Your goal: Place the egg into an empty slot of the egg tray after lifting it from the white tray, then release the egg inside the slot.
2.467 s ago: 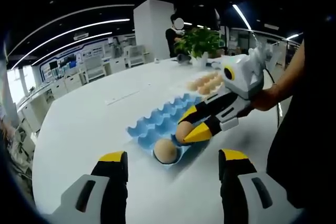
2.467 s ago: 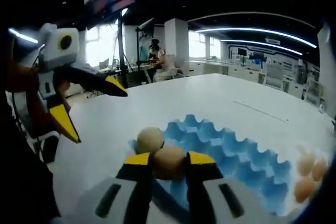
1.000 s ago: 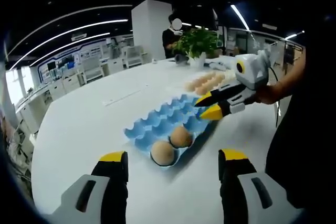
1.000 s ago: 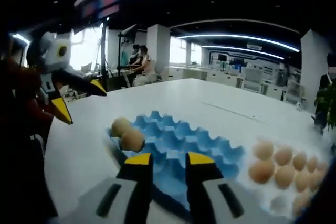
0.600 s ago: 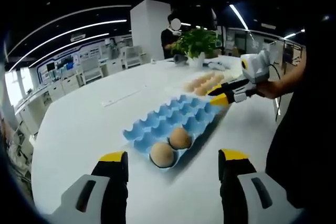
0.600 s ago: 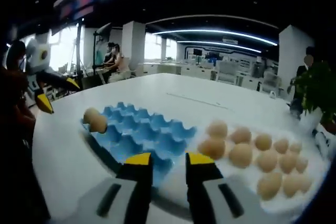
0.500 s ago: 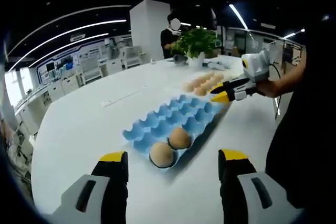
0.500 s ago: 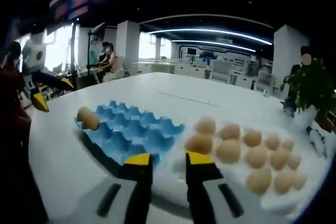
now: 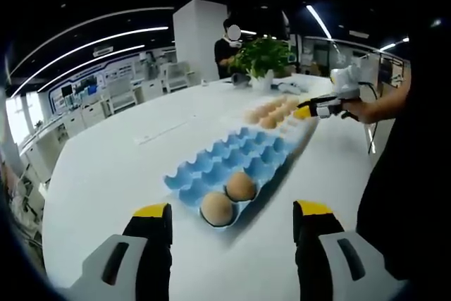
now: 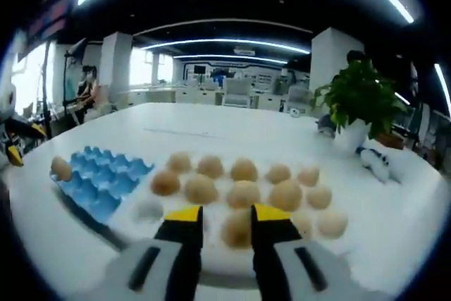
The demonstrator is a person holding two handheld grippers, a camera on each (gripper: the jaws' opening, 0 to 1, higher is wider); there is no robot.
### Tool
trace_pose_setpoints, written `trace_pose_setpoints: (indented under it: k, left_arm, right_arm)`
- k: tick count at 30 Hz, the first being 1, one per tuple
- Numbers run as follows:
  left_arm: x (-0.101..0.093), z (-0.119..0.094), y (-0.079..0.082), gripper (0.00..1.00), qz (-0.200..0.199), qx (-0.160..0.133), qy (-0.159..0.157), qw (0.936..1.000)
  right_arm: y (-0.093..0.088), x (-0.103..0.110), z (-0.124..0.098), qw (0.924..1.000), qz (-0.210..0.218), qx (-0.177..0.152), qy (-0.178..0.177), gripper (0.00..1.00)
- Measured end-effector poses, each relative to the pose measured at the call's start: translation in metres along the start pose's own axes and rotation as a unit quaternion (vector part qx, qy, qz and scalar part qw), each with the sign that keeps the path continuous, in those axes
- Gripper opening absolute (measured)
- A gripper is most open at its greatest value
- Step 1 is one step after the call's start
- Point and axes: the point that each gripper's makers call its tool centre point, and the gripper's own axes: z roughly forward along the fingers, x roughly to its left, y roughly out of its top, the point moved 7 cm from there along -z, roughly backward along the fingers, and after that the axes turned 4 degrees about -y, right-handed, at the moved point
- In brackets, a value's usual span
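Observation:
The blue egg tray lies on the white table with two brown eggs, one egg beside the other egg, in its near end slots. My left gripper hovers open just short of that end, nothing between its jaws. A hand holds my right gripper over the white tray. In the right gripper view my right gripper is open low over the white tray of several eggs. One egg lies in line between its jaws. The blue tray sits to the left.
A potted plant and small white items stand beyond the white tray. A person stands at the table's far end by the plant. The left gripper's yellow tips show at the left. The table's near edge runs below my jaws.
My right gripper let go of the second egg in the blue tray, then swung away to the white tray and now sits low over its eggs. The left gripper has stayed put.

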Motion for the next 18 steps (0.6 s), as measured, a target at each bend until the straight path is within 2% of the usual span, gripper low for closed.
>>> trace_pose_setpoints:
  k: [10, 13, 18]
  left_arm:
    - [-0.001, -0.001, 0.002, 0.70, 0.000, -0.001, 0.002, 1.0000]
    - [-0.001, -0.002, 0.002, 0.70, 0.000, 0.000, 0.003, 1.0000]
    - [-0.001, -0.002, 0.001, 0.70, -0.002, 0.000, 0.003, 1.0000]
  right_arm:
    - [-0.015, 0.000, 0.011, 0.9991, -0.008, 0.039, 0.012, 0.25]
    - [-0.015, -0.001, 0.012, 0.9994, 0.015, 0.029, 0.013, 0.25]
    - [-0.016, -0.002, 0.011, 0.9993, 0.020, 0.023, 0.021, 0.24]
